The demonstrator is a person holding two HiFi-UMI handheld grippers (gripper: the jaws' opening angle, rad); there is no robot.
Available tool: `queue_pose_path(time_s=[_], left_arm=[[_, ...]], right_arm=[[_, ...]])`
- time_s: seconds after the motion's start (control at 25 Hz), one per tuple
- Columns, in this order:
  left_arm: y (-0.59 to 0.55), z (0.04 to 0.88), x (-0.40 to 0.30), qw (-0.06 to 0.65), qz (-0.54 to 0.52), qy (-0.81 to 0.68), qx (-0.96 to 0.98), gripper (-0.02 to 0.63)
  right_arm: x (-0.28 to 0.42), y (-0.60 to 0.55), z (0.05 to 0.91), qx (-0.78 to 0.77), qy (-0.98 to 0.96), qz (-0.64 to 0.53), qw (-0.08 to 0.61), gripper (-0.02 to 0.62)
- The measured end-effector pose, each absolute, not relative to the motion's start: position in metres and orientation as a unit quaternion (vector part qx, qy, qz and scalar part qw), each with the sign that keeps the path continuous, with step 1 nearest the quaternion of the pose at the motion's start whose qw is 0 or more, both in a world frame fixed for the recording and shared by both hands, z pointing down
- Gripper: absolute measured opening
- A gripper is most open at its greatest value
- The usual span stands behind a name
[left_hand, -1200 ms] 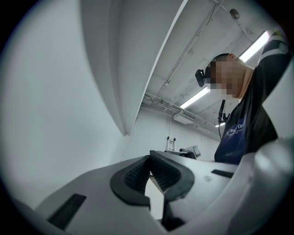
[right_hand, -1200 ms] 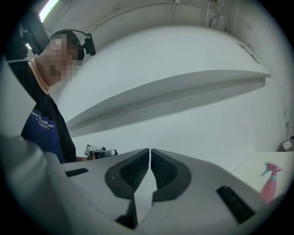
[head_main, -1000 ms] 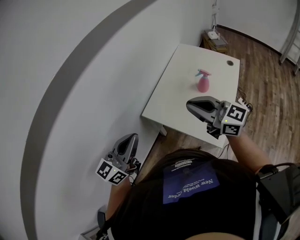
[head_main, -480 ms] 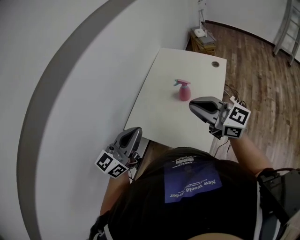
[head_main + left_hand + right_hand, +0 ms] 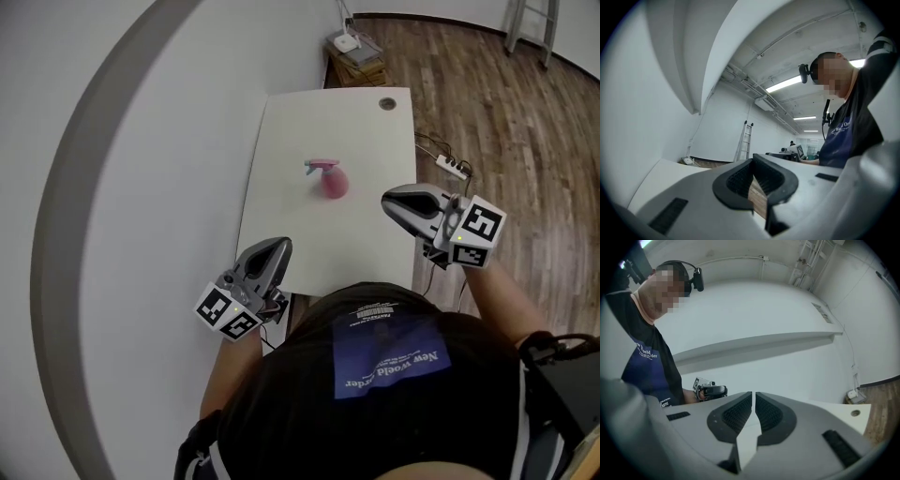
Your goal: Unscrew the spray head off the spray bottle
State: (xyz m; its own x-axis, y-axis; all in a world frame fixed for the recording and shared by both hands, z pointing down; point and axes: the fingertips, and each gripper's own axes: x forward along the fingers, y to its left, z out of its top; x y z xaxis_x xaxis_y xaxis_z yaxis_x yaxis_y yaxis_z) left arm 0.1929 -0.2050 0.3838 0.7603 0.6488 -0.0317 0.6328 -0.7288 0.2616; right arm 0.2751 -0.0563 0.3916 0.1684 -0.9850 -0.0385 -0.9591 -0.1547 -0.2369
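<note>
A pink spray bottle (image 5: 333, 183) with a pink-and-blue spray head (image 5: 321, 167) stands upright near the middle of the white table (image 5: 281, 141) in the head view. My left gripper (image 5: 275, 249) hangs shut and empty at the table's near left corner. My right gripper (image 5: 389, 202) is shut and empty too, held at the table's right edge, a short way to the near right of the bottle. Neither gripper view shows the bottle. The left gripper (image 5: 752, 165) points across the room; the right gripper (image 5: 753, 398) faces the left gripper (image 5: 710, 390) and the wall.
The table stands against a white wall (image 5: 122, 141). It has a round cable hole (image 5: 387, 104) at its far end. Beyond it sits a low wooden stand (image 5: 354, 58). A power strip (image 5: 452, 167) lies on the wood floor at the right. A ladder (image 5: 527, 23) leans at the far right.
The head view has swung, so the table and bottle sit more to the left and upright in frame. Both grippers have come nearer the table's near end, still shut.
</note>
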Motion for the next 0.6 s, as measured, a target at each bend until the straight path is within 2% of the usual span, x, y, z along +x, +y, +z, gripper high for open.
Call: queue_pose_path(time_s=[0.36,0.6], left_arm=[[-0.234,0.405,0.264,0.141,0.042,0.457,0.877,0.003],[-0.244,0.416,0.299,0.128,0.064,0.518,0.843,0.003]], right_arm=[[0.301,-0.077,0.402,-0.826,0.554,-0.065,0.082,-0.002],[0.316,-0.094,0.407,-0.859,0.499,-0.066,0.096,-0.002]])
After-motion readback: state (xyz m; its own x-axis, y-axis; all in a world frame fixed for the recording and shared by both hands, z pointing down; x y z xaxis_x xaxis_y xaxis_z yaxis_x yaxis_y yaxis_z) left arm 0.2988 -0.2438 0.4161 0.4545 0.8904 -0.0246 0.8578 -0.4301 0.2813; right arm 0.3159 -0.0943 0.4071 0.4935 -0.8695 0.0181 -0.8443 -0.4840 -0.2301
